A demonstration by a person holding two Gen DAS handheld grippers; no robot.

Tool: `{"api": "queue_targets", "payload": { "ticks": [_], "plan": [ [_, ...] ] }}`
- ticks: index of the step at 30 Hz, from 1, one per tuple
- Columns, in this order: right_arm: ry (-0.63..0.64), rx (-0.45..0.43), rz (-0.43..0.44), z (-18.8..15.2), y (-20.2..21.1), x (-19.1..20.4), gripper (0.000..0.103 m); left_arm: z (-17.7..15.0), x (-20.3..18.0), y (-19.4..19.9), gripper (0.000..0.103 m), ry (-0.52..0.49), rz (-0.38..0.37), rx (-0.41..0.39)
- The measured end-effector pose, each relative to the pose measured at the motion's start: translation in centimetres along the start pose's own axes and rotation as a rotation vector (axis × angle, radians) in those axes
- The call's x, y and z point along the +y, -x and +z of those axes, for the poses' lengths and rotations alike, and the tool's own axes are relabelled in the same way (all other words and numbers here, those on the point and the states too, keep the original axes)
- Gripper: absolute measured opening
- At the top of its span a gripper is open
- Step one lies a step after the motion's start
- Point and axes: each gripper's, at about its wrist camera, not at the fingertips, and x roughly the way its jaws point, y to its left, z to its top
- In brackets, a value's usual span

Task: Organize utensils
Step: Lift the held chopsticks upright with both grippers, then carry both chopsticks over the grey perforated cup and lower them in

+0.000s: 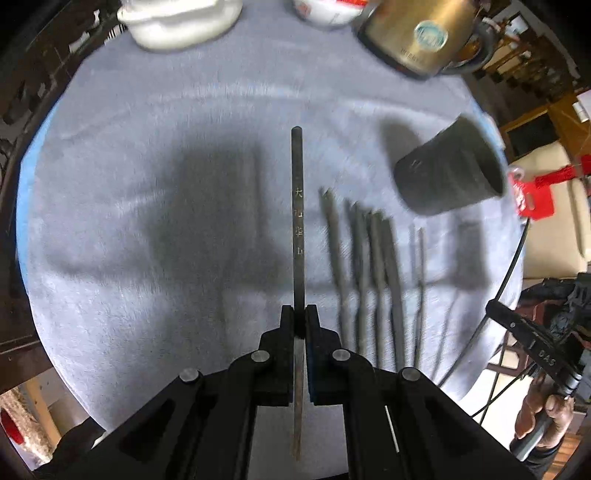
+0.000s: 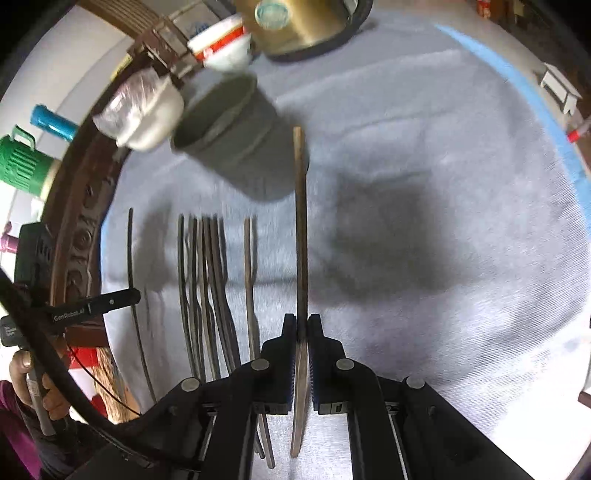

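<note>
With each gripper's jaws clamped on one chopstick — left gripper (image 1: 300,317) on a dark chopstick (image 1: 297,206), right gripper (image 2: 302,325) on a brown chopstick (image 2: 301,221) — the gray cup (image 2: 236,147) at upper left looks empty and a row of chopsticks (image 2: 207,280) lies on the surface (image 2: 443,332), so sorting seems barely begun.

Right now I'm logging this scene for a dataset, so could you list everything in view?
chopstick in left gripper: 1, dark with pale characters, lifted over the cloth
chopstick in right gripper: 1, brown, lifted over the cloth
loose chopsticks: several, count blurred, dark, lying side by side on the cloth
holder cup: 1, dark grey, on the cloth beyond the loose chopsticks
cloth: 1, pale grey-blue, covering the table
kettle: 1, gold, far edge
bowl: 1, white with red, beside the kettle
white container: 1, far left corner
left gripper: black, shut on its chopstick
right gripper: black, shut on its chopstick
</note>
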Motion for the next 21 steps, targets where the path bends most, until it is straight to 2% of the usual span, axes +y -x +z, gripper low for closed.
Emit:
{"api": "queue_targets", "payload": {
  "ticks": [4,11,15,21],
  "plan": [
    [-0.008,-0.088,0.016,1.0,2.5,-0.1,0.006,0.3,-0.2,3.4,0.006,-0.005,-0.040,-0.097],
    [-0.018,-0.238,0.062,3.0,7.3,0.1,0.006,2.2,-3.4,9.8,0.006,0.009,-0.114,-0.312],
    [-0.009,-0.318,0.093,4.2,9.9,0.9,0.006,3.2,-4.7,12.0,0.006,0.037,-0.154,-0.420],
    [-0.002,-0.428,0.129,5.7,12.9,2.2,0.006,4.3,-6.9,14.8,0.006,0.052,-0.184,-0.637]
  ]
}}
